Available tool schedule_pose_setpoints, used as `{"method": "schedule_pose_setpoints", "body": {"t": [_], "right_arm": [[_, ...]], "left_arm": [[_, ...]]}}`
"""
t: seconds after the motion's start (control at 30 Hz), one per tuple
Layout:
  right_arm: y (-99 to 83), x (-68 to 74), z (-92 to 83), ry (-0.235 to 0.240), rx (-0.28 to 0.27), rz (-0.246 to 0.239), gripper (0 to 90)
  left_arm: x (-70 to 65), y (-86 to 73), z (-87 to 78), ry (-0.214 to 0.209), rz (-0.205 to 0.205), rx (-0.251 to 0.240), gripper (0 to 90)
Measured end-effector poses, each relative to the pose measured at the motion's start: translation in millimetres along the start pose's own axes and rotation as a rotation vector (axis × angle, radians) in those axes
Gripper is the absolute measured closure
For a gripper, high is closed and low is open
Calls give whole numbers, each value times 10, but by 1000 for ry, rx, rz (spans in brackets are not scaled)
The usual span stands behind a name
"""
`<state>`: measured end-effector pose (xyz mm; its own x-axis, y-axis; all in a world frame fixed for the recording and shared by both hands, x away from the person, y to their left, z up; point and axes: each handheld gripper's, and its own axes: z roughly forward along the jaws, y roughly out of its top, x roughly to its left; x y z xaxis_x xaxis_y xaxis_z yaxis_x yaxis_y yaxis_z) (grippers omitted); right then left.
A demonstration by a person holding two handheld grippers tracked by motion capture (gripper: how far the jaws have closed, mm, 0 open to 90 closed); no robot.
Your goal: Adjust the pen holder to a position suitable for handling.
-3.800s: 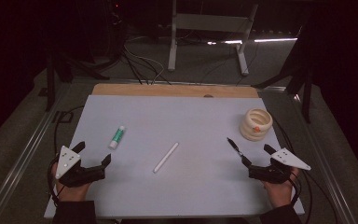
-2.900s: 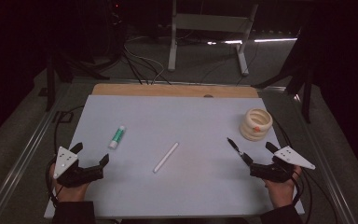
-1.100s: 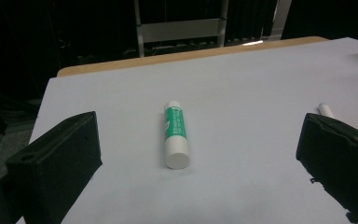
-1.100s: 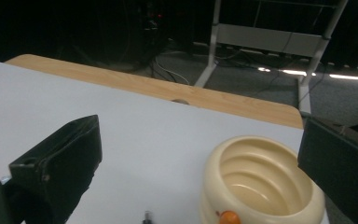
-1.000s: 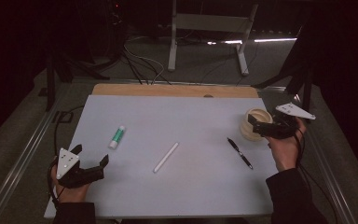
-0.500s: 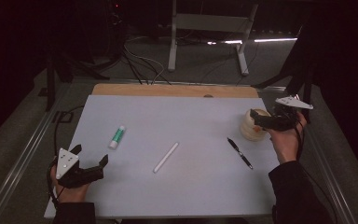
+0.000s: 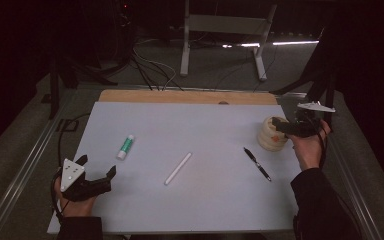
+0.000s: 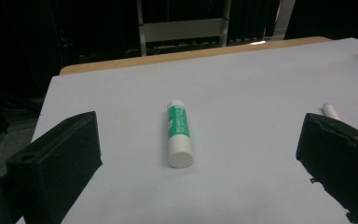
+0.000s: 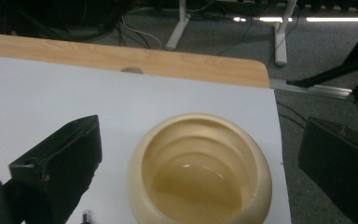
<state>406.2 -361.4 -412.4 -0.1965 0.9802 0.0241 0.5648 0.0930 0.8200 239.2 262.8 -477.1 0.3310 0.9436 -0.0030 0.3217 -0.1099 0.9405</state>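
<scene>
— At the far right of the surface (image 7: 210,200), what is being approached?
— A cream ribbed cup (image 7: 272,134) is stood upright there, its hollow seen empty in the right gripper view. The right tool (image 7: 281,127) is held just above and beside it, jaws spread wide to either side of the rim; nothing is gripped yet.
— And what is judged done?
— Only the reach. The grasp and any carrying are judged to be left.
— What lies around it?
— A black pen (image 7: 257,163) is laid just beside the cup, a white stick (image 7: 178,169) near the middle, and a green glue stick (image 7: 126,147) to the left.
— The other tool?
— The left tool (image 7: 96,167) is rested at the near left corner, jaws spread, nothing held, the glue stick lying ahead of it.
</scene>
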Motion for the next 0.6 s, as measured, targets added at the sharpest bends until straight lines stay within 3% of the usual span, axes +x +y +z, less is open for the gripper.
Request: {"method": "schedule_pose_setpoints", "body": {"t": [0.33,0.6], "right_arm": [[-34,-107,133,-43,94,53,40],[-50,-173,210,-86,163,88,217]], "left_arm": [[5,-4,3,0,-3,2,3],[2,-6,8,8,-6,2,3]]}}
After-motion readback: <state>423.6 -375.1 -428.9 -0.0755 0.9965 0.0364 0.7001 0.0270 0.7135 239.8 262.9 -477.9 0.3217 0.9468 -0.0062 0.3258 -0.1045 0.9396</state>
